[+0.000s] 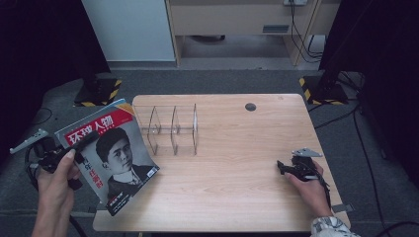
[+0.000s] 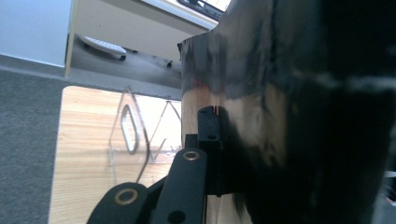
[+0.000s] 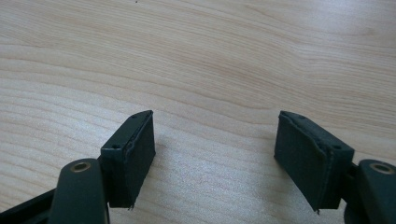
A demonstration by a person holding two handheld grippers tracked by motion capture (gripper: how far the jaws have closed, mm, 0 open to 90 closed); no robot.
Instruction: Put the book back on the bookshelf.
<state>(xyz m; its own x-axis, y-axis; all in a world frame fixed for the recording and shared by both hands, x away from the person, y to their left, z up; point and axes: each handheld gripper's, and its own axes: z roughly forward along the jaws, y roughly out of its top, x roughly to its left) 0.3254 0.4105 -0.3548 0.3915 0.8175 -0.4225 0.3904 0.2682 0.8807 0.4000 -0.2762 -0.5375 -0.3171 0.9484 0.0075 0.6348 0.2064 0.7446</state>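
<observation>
Grey carpet runs all round a light wooden table [image 1: 232,163], with pale cabinets behind it and dark drapes at either side. From the high view, a magazine [image 1: 111,153] with a red title band and a portrait on its cover hangs tilted over the table's edge at about eight o'clock, partly off the wood. The left gripper [image 1: 81,143] has it clamped at its left edge, the person's left hand [image 1: 57,180] wrapped round the handle. A clear acrylic divider rack [image 1: 170,128] stands at roughly eleven o'clock of the table's middle, just beside the magazine's upper right corner. At four o'clock the right gripper [image 1: 282,168] rests low on the wood in the right hand [image 1: 309,187], well apart from everything else.

Looking along the left gripper [image 2: 217,140], I see its jaws pinched tight on the magazine's [image 2: 280,116] dark, blurred cover, with the rack [image 2: 135,135] beyond at ten o'clock.

Along the right gripper [image 3: 215,158], the jaws stand wide apart with nothing between them but bare table [image 3: 210,60].
</observation>
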